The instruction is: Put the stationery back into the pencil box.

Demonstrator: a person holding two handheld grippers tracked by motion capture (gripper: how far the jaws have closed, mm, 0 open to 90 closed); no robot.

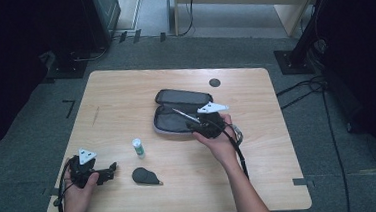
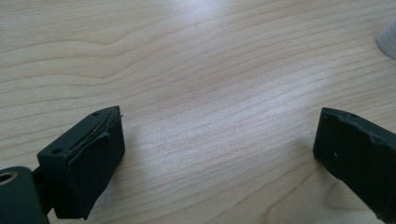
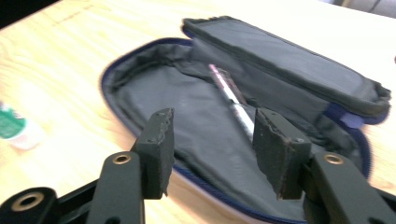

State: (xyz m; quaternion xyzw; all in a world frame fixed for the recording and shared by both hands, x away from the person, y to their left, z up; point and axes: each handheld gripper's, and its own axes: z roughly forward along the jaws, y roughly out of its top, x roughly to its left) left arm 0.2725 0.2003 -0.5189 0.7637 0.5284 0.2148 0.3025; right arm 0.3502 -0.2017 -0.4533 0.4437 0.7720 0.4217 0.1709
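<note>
A dark pencil case [image 1: 169,122] lies unzipped in the middle of the wooden table, its lid [image 1: 183,96] folded back. A slim pen [image 1: 185,115] rests inside it. My right gripper [image 1: 197,127] hovers at the case's near edge. In the right gripper view its jaws [image 3: 212,140] stand open over the case lining [image 3: 154,93], and the pen [image 3: 229,95] lies on the lining beyond them, not pinched. My left gripper [image 1: 112,169] rests near the table's front left corner. It is open [image 2: 219,140] over bare wood with nothing between its pads.
A small white tube with a green label [image 1: 138,147] stands between the two hands, also at the left edge of the right gripper view [image 3: 11,126]. A black oval object [image 1: 145,176] lies near the front edge. A dark round cap [image 1: 215,82] sits in the tabletop behind the case.
</note>
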